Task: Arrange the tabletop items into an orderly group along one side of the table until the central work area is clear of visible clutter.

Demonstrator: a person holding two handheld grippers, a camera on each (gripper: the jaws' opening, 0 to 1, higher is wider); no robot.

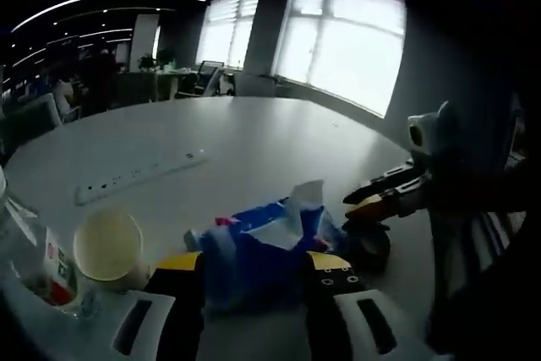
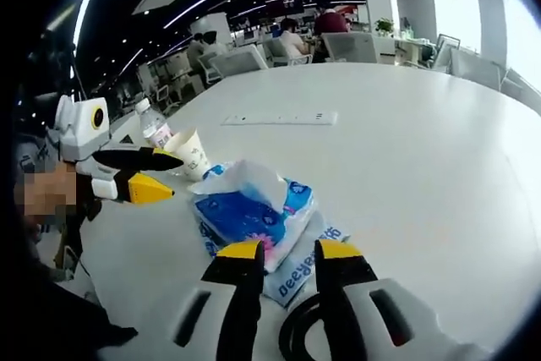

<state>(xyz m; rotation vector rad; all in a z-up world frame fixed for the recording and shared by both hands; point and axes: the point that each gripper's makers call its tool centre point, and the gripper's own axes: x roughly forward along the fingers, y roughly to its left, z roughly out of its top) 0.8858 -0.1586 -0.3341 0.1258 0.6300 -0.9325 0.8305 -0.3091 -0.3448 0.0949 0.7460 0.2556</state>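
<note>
In your left gripper view, the paper cup (image 1: 107, 245) sits on the white table (image 1: 254, 137) at about 10 o'clock from your left gripper (image 1: 254, 281), and the blue tissue pack (image 1: 262, 247) lies right between its two jaws, which stand wide on either side of it. In your right gripper view, your right gripper (image 2: 289, 261) points level over the table with its jaws a little apart, and the tissue pack (image 2: 249, 213) lies just past the tips at 11 o'clock.
</note>
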